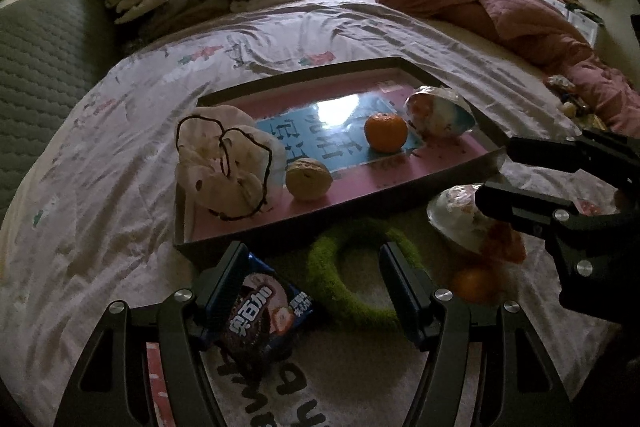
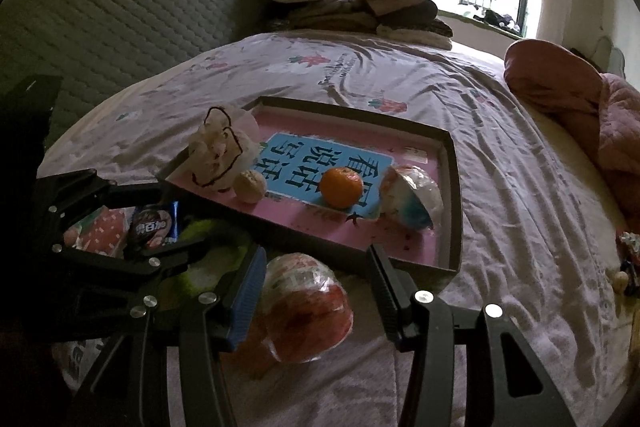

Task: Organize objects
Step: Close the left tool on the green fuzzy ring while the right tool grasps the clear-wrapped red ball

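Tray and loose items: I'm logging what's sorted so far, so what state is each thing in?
Tray: flat on bed, partly filled.
Orange: in tray.
Walnut: in tray.
Drawstring pouch: in tray, cinched.
Cookie packet: outside tray, between open left gripper fingers.
Wrapped egg toy: outside tray, between open right gripper fingers.
Green ring: outside tray.

Orange tangerine (image 1: 385, 132) on the tray's (image 1: 400, 183) pink-and-blue lettered lining, fuzzy green ring (image 1: 352, 287) at six o'clock, lilac strawberry-print bedsheet (image 1: 120, 155).
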`<state>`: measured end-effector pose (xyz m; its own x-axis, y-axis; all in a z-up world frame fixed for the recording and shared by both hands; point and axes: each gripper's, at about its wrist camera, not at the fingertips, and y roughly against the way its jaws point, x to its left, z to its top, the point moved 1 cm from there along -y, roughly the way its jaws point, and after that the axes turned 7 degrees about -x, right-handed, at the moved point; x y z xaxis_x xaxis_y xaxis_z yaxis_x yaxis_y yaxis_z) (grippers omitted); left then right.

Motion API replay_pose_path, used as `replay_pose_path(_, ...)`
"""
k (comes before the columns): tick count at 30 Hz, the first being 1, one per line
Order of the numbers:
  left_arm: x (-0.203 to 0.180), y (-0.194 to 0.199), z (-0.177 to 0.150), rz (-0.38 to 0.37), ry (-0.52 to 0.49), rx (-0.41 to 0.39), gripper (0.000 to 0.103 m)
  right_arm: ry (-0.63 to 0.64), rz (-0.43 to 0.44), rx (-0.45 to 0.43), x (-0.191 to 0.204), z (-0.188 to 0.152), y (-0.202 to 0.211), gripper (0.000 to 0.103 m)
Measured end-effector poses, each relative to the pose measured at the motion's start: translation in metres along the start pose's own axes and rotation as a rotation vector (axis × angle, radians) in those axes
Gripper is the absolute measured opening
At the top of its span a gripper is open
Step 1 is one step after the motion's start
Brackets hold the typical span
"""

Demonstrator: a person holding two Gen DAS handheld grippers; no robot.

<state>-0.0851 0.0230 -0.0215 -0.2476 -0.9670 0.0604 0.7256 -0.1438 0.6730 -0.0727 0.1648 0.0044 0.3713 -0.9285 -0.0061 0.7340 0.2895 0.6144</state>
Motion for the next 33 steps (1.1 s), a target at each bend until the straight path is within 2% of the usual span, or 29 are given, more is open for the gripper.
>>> replay_pose_path(5,-0.001,0.003,-0.001,-0.020,0.012,0.006,0.070,0.008,0.002,0.004,0.002,-0.003,0.002,0.052)
replay_pose_path(19,-0.006,0.000,-0.006,-0.016,-0.016,0.027,0.070,0.025,0.003,0.040,0.003,-0.013,-0.003,0.052)
replay_pose_path(33,-0.010,-0.013,-0.007,0.020,-0.041,0.054,0.070,0.017,0.007,0.055,-0.002,-0.017,-0.004,0.052)
